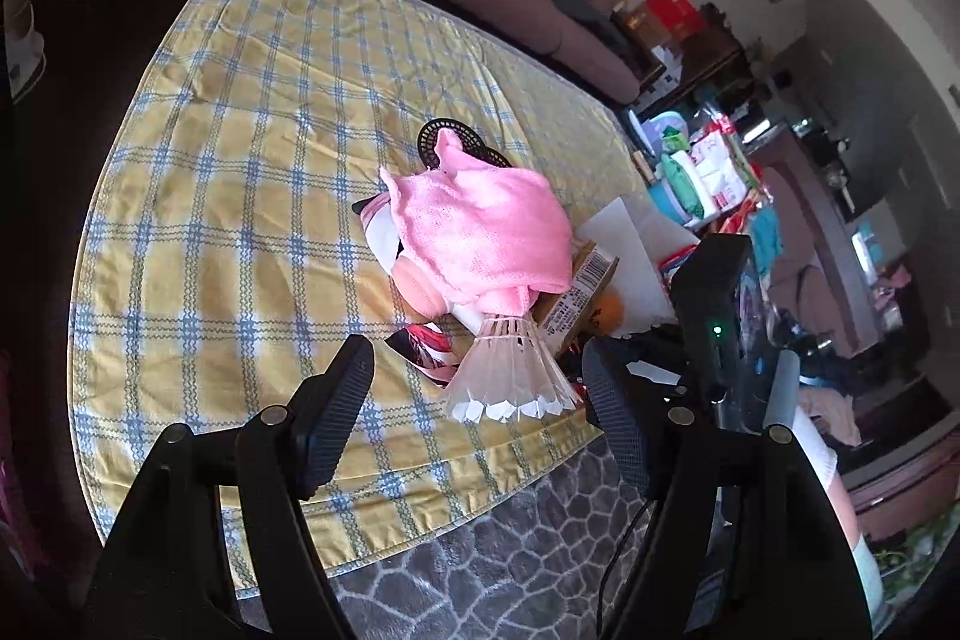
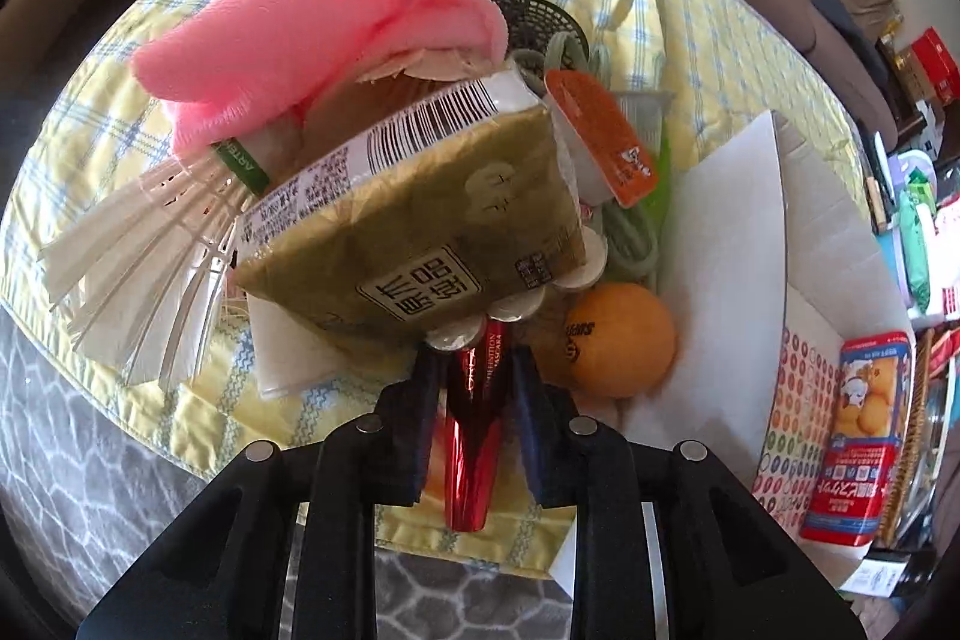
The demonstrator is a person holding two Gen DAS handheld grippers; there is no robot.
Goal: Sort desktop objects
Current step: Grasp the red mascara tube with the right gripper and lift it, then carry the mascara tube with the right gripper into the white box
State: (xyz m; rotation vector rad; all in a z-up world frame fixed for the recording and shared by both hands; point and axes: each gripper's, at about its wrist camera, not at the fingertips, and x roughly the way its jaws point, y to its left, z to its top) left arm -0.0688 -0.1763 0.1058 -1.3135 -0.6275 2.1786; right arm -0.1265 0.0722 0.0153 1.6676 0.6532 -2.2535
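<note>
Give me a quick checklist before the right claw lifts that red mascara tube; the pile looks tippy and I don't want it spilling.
1. Grip: right claw has both fingers against the red mascara tube: ok.
2. Tube's far end free: it runs under the olive tissue pack and the coins: not ok.
3. Load above: the pink cloth and shuttlecock lean on the same pile: not ok.
4. Orange ball beside the tube could roll if nudged: cannot tell.
5. Left claw is open, holding nothing, near the shuttlecock, free to steady the pile: ok.
6. White box open at the right for dropping things in: ok.
</note>
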